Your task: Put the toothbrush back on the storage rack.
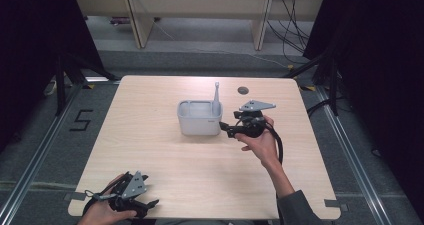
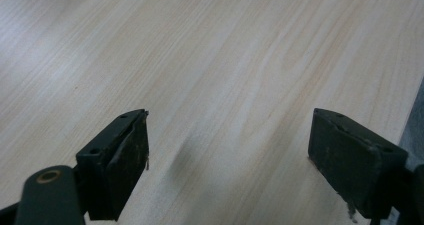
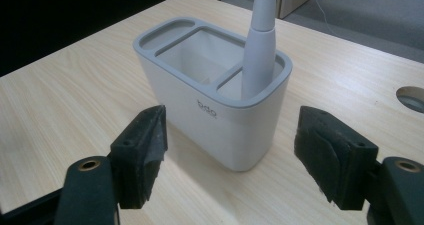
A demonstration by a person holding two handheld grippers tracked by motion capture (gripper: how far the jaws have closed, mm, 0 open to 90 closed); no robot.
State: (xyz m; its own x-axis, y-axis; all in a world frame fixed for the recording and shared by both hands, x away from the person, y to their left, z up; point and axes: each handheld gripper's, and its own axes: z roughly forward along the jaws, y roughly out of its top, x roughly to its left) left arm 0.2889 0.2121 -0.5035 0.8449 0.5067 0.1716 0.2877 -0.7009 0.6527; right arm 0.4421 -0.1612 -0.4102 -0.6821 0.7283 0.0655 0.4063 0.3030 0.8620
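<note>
One white holder (image 3: 220, 115) with three compartments stands mid-table (image 1: 165, 155), one grey utensil (image 3: 260, 50), perhaps a brush handle, upright in its end slot. The right gripper (image 1: 231, 128) gapes empty just beside it; the left gripper (image 1: 142, 205) rests open.

Black two-jaw right gripper (image 1: 228, 128) with grey three-cornered plate and black cable; grey sleeve (image 1: 296, 208) at five o'clock; worn black jaws.
</note>
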